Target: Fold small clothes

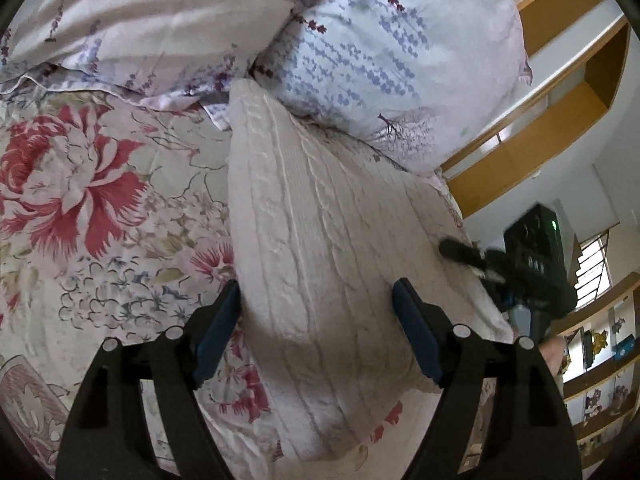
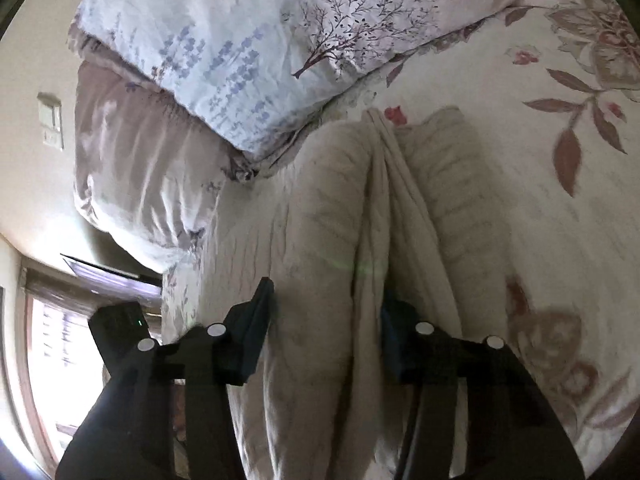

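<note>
You're mid-fold on the knit point(image 1: 320, 248): left tongs point(image 1: 316, 320) gape wide astride it, right tongs point(image 2: 324, 320) gape too, gripping nothing, so next pinch an edge beside the pillow point(image 1: 392, 52).

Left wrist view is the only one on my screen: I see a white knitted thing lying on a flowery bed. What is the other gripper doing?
Observer: The right gripper straddles a bunched fold of the white knit garment, jaws apart.
Operator: Is the garment flat over there?
Observer: No, it rises in two puffy rolls with a tight pleat between them.
Operator: Anything else nearby?
Observer: A wall switch shows beside the pillows.
</note>
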